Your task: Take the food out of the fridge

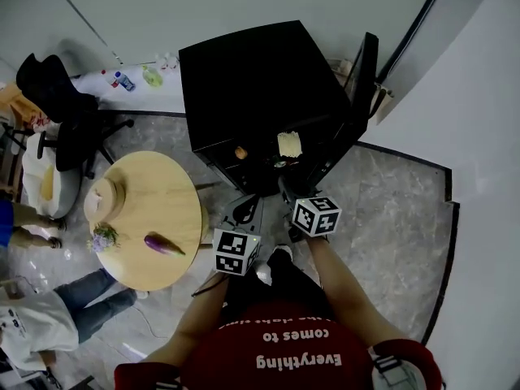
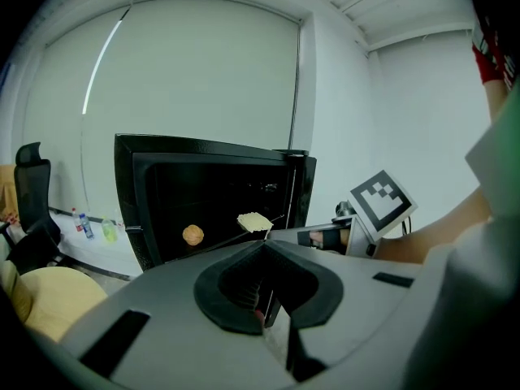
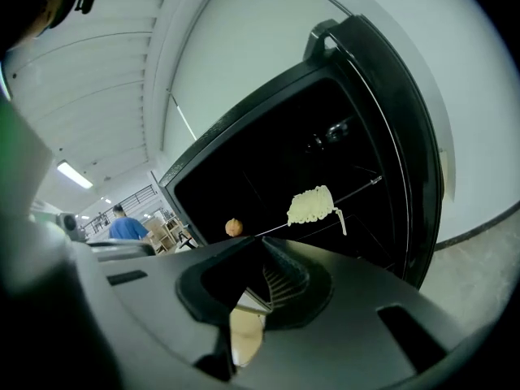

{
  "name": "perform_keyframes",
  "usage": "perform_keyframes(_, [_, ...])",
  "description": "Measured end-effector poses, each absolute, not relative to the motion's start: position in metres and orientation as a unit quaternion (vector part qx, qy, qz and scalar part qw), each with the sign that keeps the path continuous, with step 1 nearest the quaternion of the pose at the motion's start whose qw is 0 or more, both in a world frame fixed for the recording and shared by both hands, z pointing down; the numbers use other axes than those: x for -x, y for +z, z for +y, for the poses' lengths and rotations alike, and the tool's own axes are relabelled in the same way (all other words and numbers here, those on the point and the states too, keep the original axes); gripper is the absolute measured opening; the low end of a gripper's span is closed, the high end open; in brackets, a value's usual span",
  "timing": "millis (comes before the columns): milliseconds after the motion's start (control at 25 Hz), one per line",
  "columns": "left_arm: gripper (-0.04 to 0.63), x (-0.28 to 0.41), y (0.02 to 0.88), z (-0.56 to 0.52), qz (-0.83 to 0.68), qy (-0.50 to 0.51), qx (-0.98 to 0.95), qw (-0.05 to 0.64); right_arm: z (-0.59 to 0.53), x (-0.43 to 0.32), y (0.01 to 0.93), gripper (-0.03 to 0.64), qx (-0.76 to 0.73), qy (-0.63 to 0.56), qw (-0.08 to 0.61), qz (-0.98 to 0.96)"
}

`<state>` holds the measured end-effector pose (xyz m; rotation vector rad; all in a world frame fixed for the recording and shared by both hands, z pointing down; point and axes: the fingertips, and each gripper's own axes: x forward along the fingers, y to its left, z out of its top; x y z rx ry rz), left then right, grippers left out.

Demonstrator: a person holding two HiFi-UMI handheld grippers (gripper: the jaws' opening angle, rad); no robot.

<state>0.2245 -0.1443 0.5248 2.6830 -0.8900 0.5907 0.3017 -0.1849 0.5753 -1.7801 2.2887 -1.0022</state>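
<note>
Bright room, grey marbled tile floor (image 1: 390, 218).
Round pale wooden table (image 1: 158, 193) left, black swivel chair (image 1: 57, 96) behind it, white wall (image 1: 244, 6) beyond.

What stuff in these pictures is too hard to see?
- Head view: inside the fridge it is too dark; only one shelf shows.
- All views: the round orange food is too small to name.
- Head view: the bottles by the wall are too small to read.
- Right gripper view: the right gripper hides the fridge's bottom.
</note>
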Motion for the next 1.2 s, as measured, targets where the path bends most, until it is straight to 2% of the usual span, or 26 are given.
perform_keyframes(120, [0.002,-0.230,0.527,-0.147,-0.318,0.203,-0.917,0.129,-0.194,-0.314,0.581,0.016,0.579,-0.351,0.057,0.733])
perform_keyframes(240, [0.002,-0.233,0.530,-0.148,-0.324,0.207,-0.914,0.132,-0.202,-0.323,0.591,0.111,0.576,-0.391,0.089,0.712])
perform_keyframes(440, [0.002,-0.234,0.532,-0.149,-0.316,0.220,-0.913,0.131,-0.212,-0.343,0.601,0.150,0.576,-0.450,0.175,0.660])
perform_keyframes(640, [0.002,-0.234,0.535,-0.153,-0.314,0.229,-0.913,0.127,-0.223,-0.359,0.603,0.153,0.570,-0.480,0.246,0.620])
perform_keyframes(1040, [0.002,-0.238,0.534,-0.148,-0.295,0.246,-0.918,0.100,-0.231,-0.370,0.606,0.150,0.554,-0.496,0.319,0.587])
perform_keyframes(1080, [0.002,-0.237,0.534,-0.147,-0.293,0.249,-0.918,0.098,-0.231,-0.371,0.606,0.145,0.552,-0.500,0.328,0.582])
perform_keyframes(1200, [0.002,-0.234,0.534,-0.146,-0.291,0.254,-0.918,0.093,-0.232,-0.372,0.607,0.070,0.547,-0.502,0.348,0.573])
